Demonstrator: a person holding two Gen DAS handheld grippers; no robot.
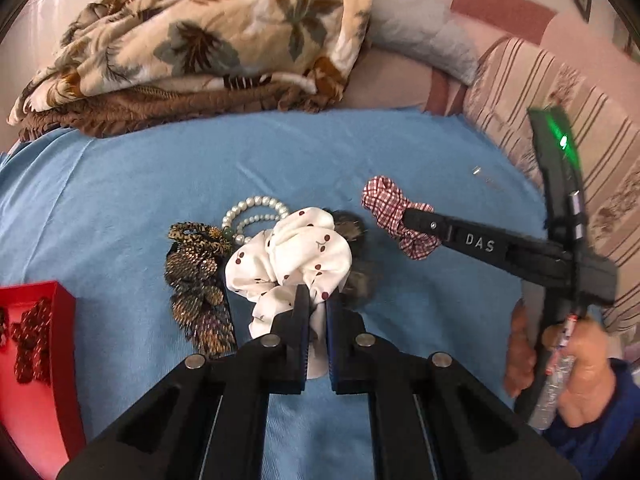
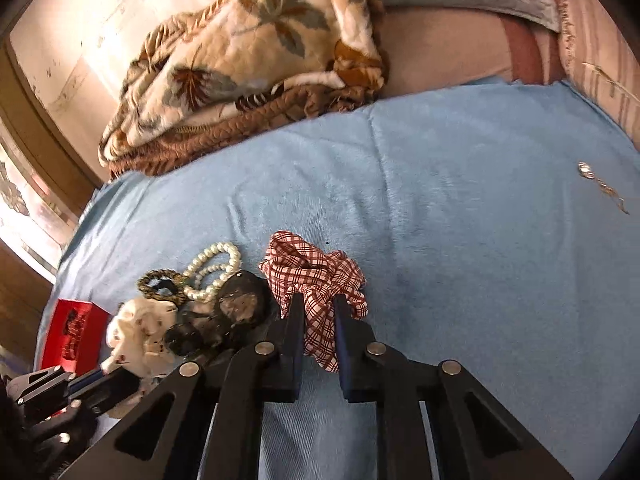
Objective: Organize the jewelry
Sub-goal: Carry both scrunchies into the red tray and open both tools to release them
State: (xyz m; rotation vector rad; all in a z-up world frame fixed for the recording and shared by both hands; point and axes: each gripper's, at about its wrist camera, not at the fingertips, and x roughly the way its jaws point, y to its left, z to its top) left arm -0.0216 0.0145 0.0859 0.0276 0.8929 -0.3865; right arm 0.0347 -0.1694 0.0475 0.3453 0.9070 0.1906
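Blue blanket (image 1: 120, 200), left view alone shows right hand (image 1: 576, 364)

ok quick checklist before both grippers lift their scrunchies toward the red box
1. Left gripper shut on the white cherry-print scrunchie: ok.
2. Right gripper shut on the red plaid scrunchie: ok.
3. Cherry-print scrunchie free of the pearl bracelet and furry dark scrunchie beside it: cannot tell, they touch or overlap.
4. Plaid scrunchie apart from the pile: ok in the left wrist view.
5. Red box open with room: ok, one red item inside, much of the box out of frame.
6. Small silver piece on the blue cloth away from both grippers: ok.
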